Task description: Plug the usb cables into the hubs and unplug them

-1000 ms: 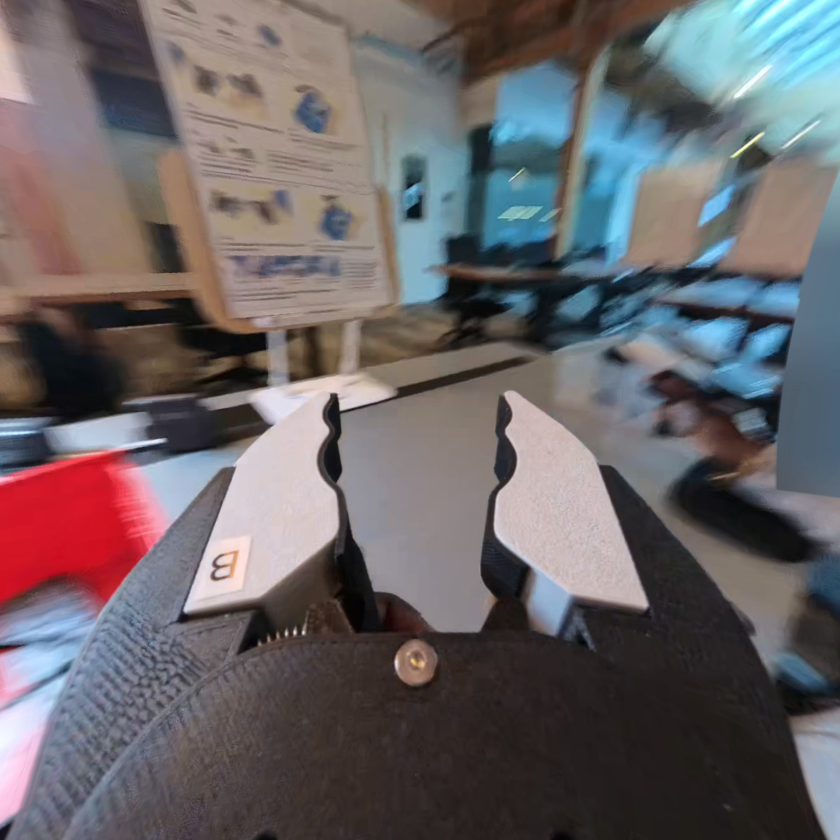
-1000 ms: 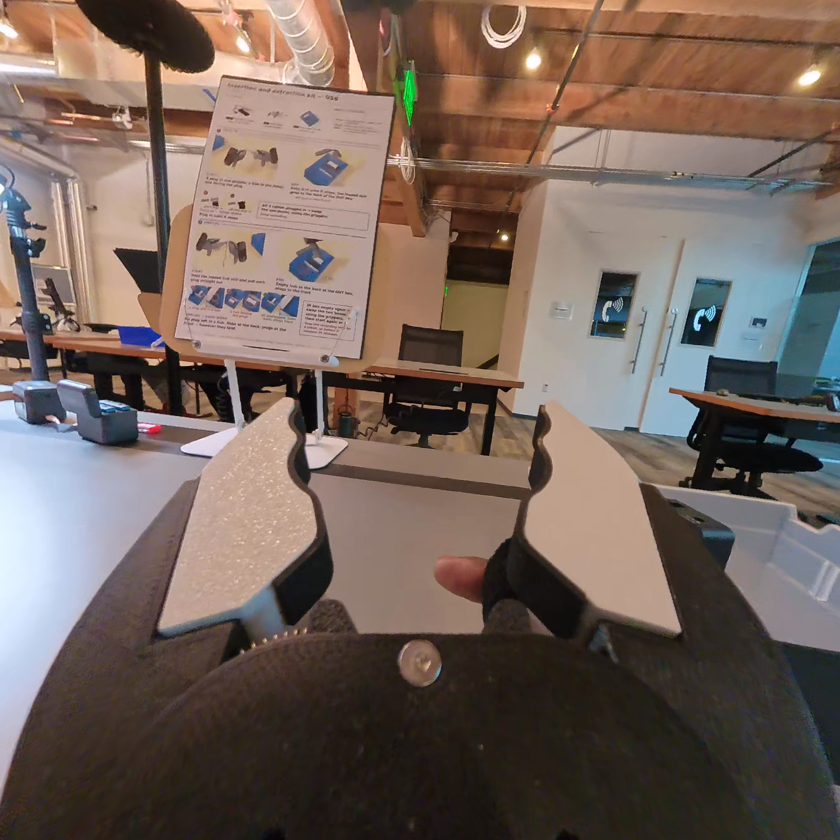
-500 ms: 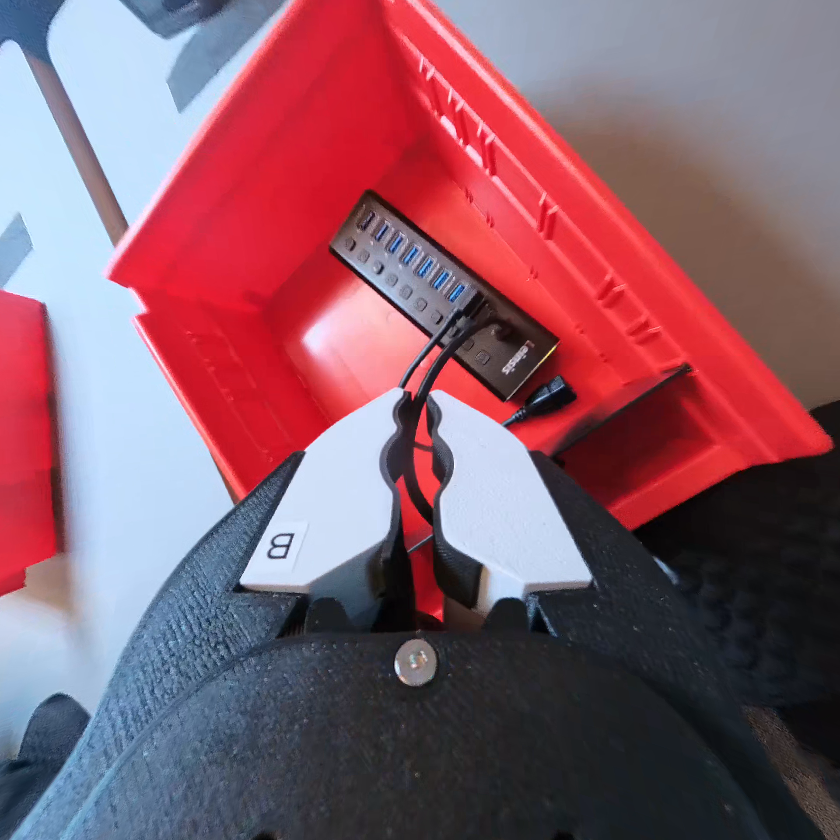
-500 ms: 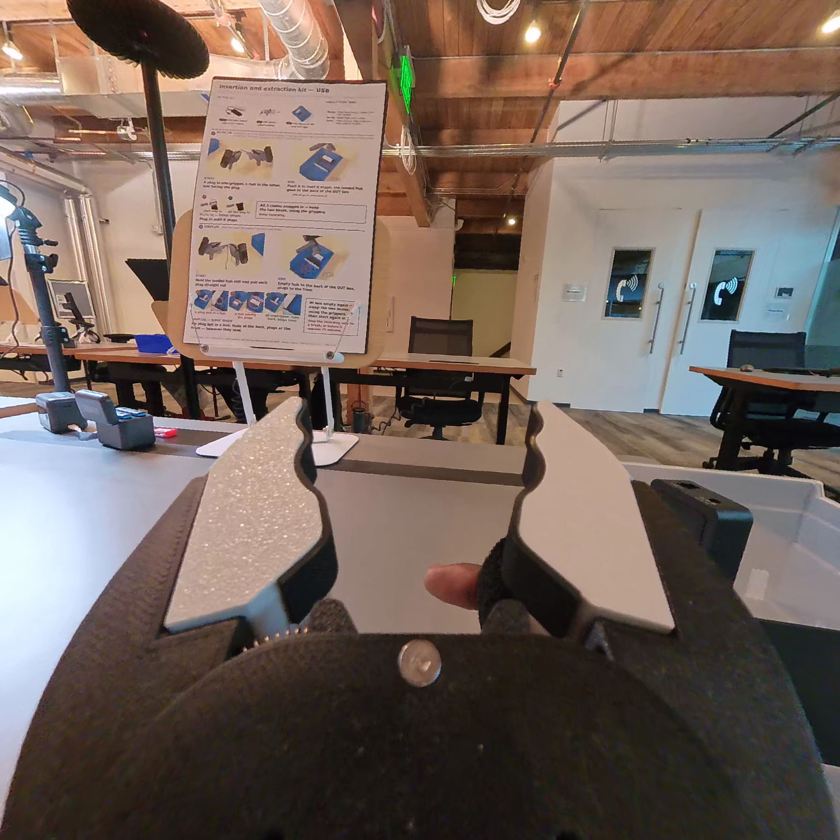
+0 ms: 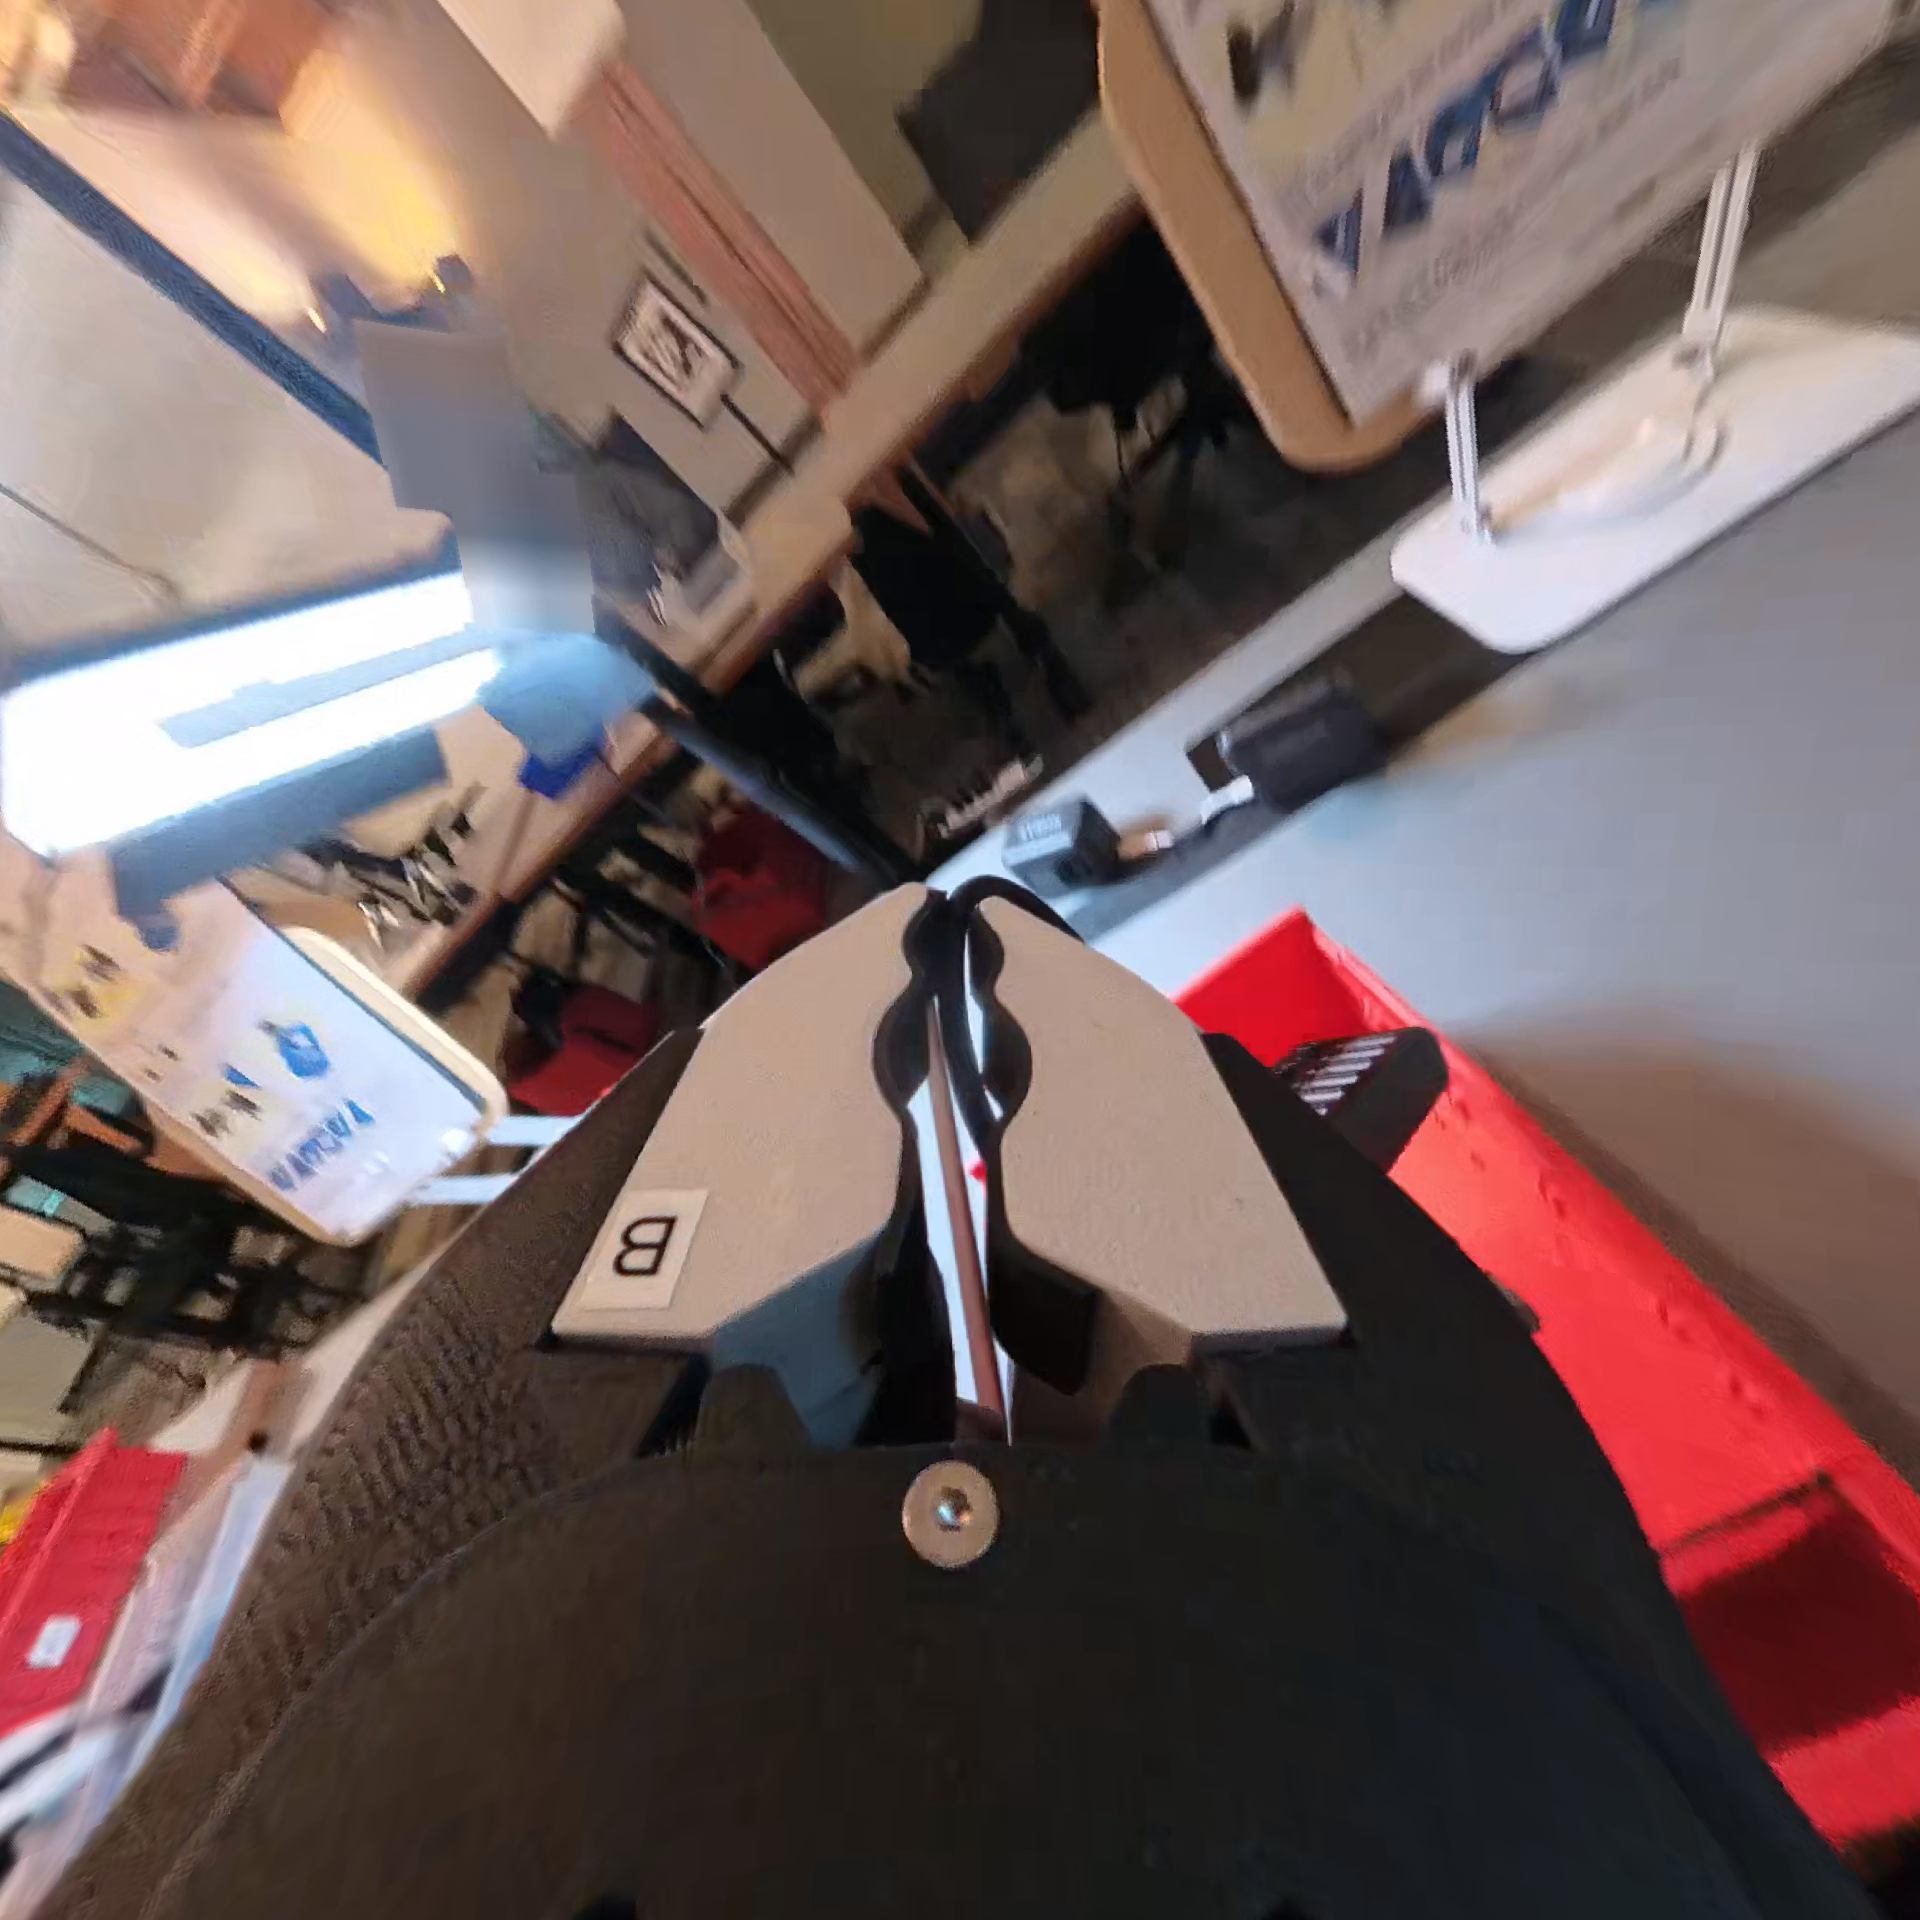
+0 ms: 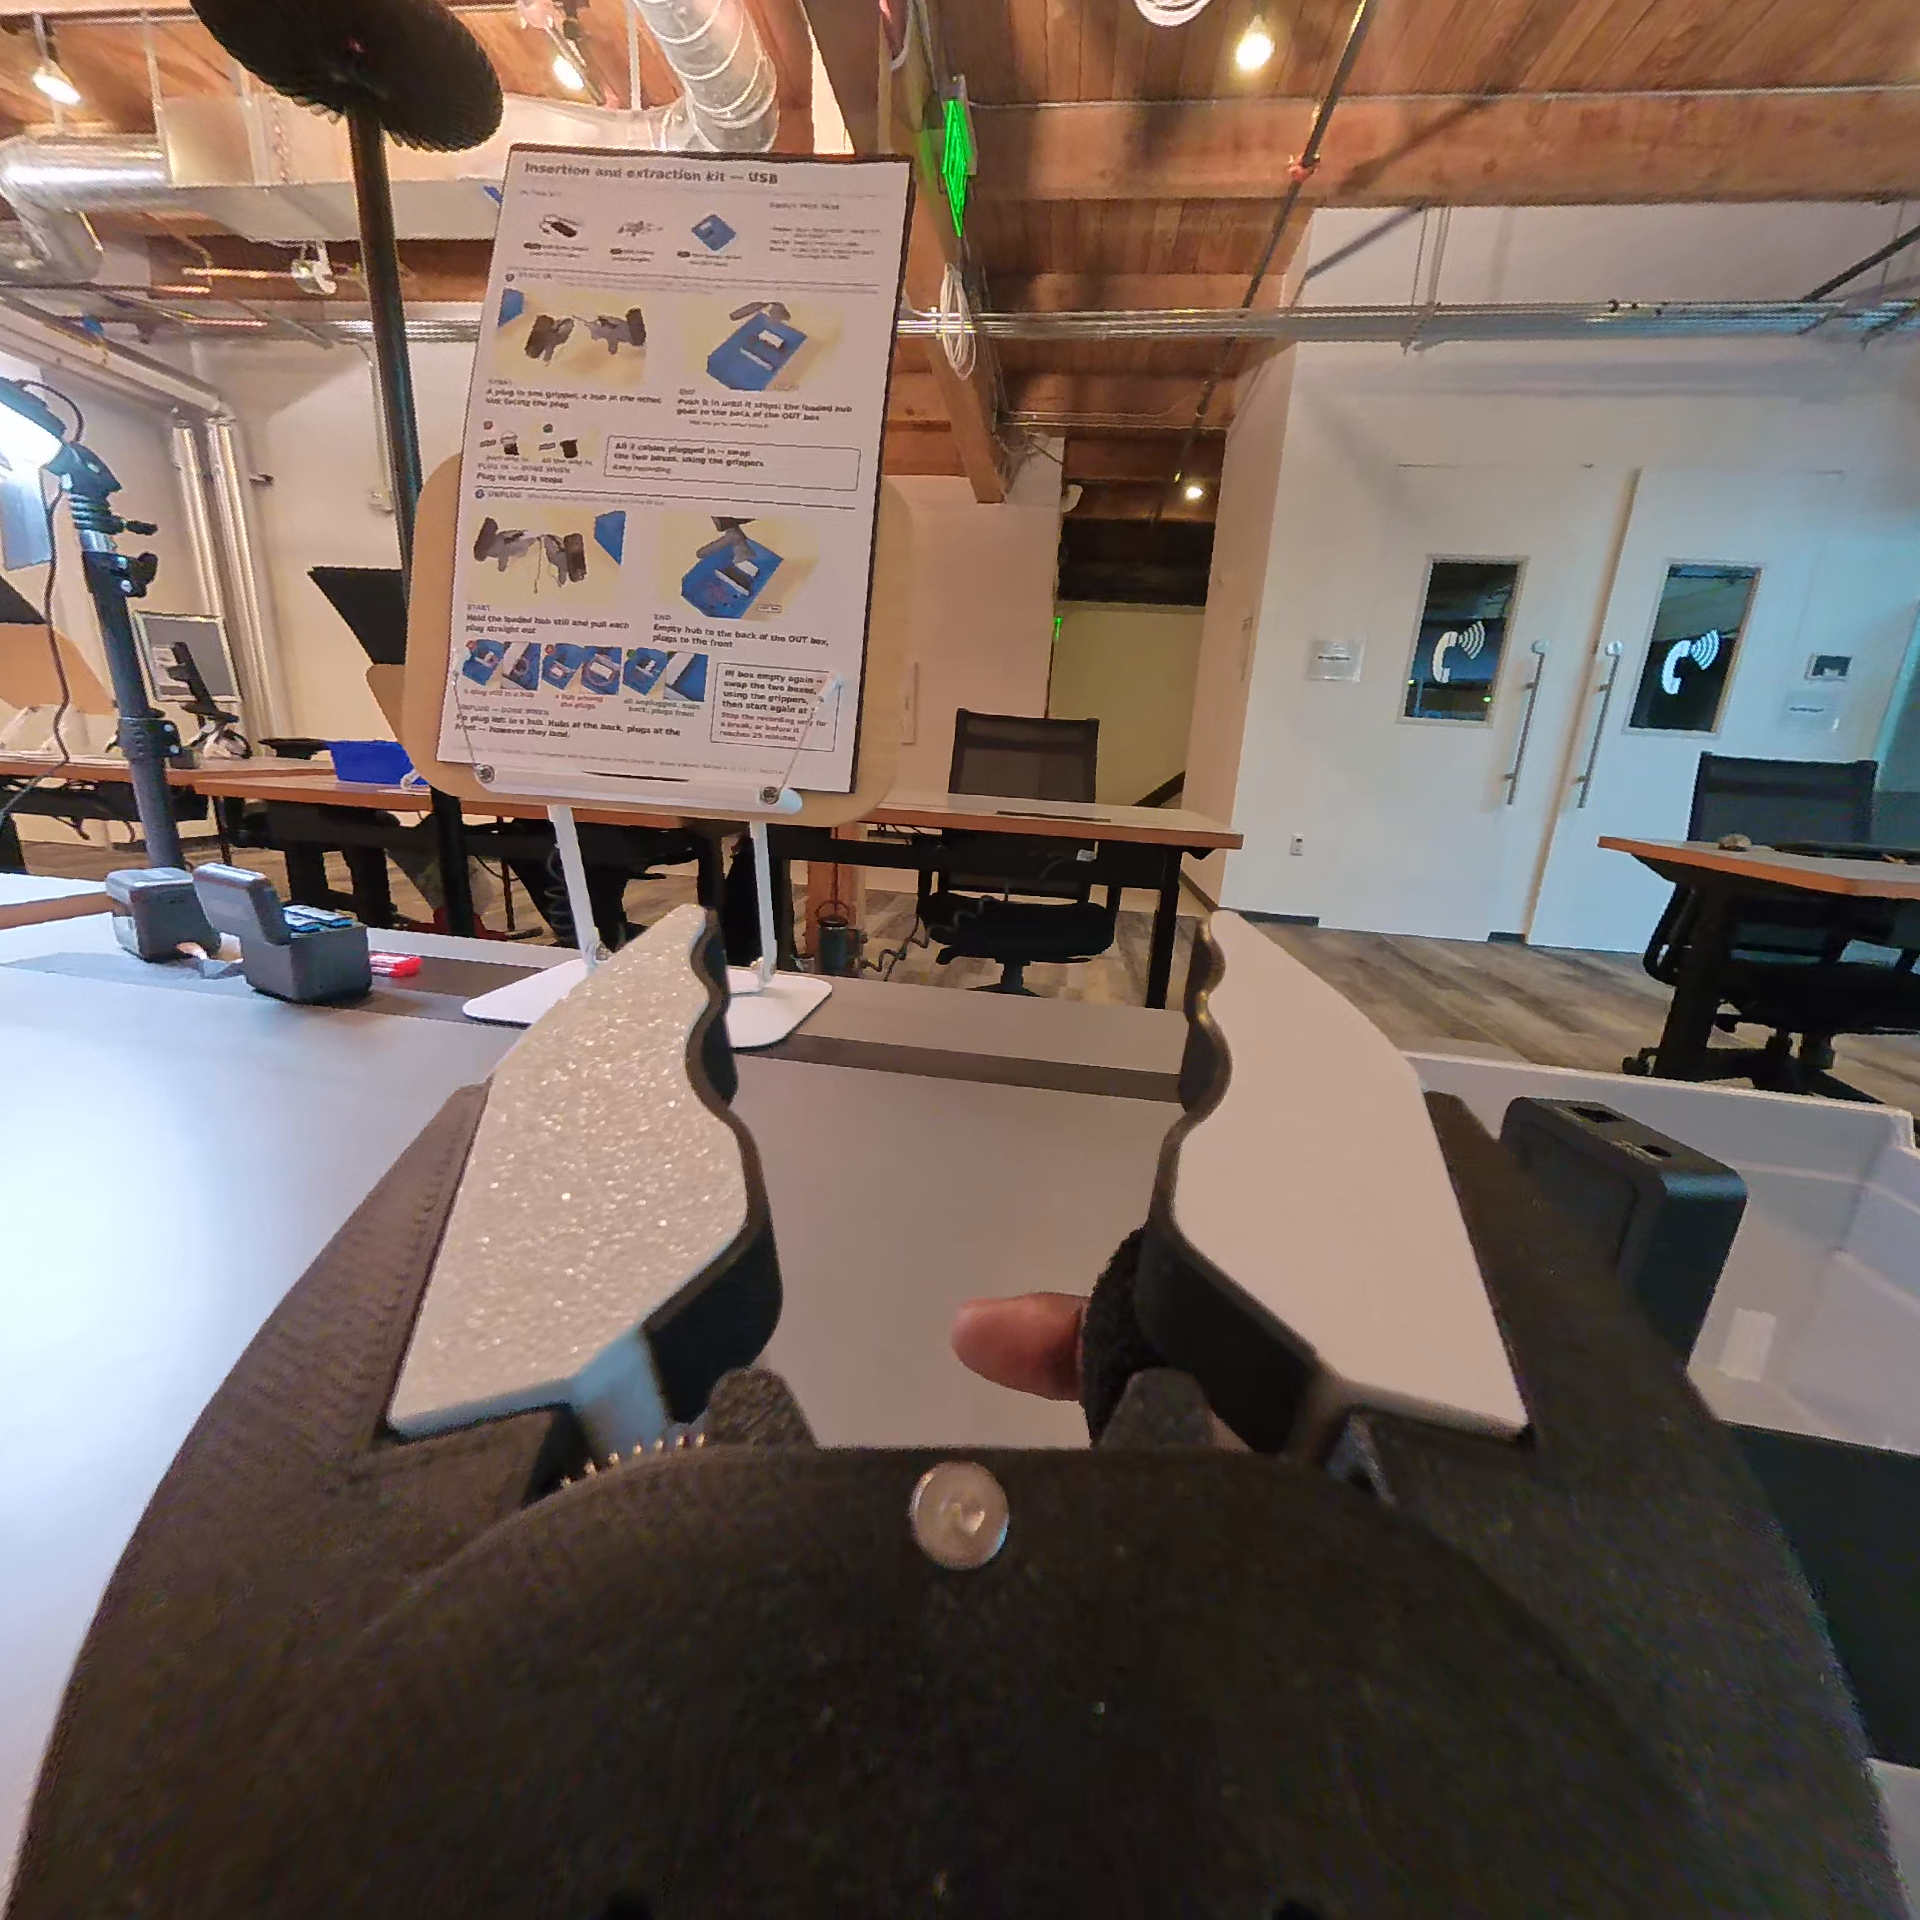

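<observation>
1. Your left gripper (image 5: 951,925) has its pale grey fingers (image 5: 790,1122) pressed together on a thin black USB cable (image 5: 961,977), which loops out past the tips.
2. Just beside it lies the bright red plastic bin (image 5: 1621,1330), with a black ribbed hub (image 5: 1351,1070) showing at its rim; the view is tilted and blurred.
3. Your right gripper (image 6: 956,987) hangs level over the grey surface (image 6: 208,1143), fingers (image 6: 603,1164) wide apart and holding nothing.
4. A black block (image 6: 1621,1184) sits in the white tray (image 6: 1829,1247) at right; an instruction sheet on a stand (image 6: 675,468) faces you.
</observation>
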Tool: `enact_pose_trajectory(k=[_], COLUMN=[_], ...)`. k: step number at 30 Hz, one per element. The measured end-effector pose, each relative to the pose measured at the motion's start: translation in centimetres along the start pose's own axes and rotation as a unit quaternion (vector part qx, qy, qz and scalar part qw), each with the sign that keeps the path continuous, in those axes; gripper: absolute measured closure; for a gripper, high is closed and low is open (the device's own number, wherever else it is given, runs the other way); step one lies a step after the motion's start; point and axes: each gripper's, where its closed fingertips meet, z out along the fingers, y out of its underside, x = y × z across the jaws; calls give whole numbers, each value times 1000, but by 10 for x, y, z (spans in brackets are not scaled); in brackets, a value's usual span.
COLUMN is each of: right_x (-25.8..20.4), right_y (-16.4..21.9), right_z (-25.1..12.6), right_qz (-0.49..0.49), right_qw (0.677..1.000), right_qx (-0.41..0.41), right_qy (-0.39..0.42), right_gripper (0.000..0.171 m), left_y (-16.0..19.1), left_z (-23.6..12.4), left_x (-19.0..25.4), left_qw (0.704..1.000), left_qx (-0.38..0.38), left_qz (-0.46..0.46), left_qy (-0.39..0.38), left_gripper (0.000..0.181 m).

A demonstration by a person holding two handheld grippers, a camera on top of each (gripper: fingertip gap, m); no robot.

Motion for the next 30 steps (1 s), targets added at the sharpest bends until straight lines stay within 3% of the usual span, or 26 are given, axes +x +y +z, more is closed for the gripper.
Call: enact_pose_trajectory(k=[5,9,14,19,22,24,27,30], right_x=[-15,-52,-131,-182,-201,-213,-230,-247], right_y=[0,4,19,18,-7,-22,-28,-20], right_z=[0,-5,-34,-53,-59,-66,-76,-68], right_qz=[2,33,65,42,87,97,93,98], right_qw=[999,986,913,853,803,763,725,741], right_qx=[-3,-25,-82,-111,-138,-149,-186,-212], right_qy=[-44,-162,-393,-508,-574,-622,-657,-630], right_gripper=[90,92,82,62,64,57,71,82], left_y=[-76,-119,-151,-172,-177,-179,-181,-185], left_z=[-26,-35,-48,-76,-93,-96,-97,-94], left_x=[7,43,122,206,247,266,284,294], left_qw=[992,980,943,872,836,830,832,839], left_qx=[122,191,287,383,413,413,398,383], left_qz=[18,30,19,4,24,36,49,37], left_qy=[3,46,170,305,361,372,385,384], left_gripper=[177,177,177,177,177,176,177,177])
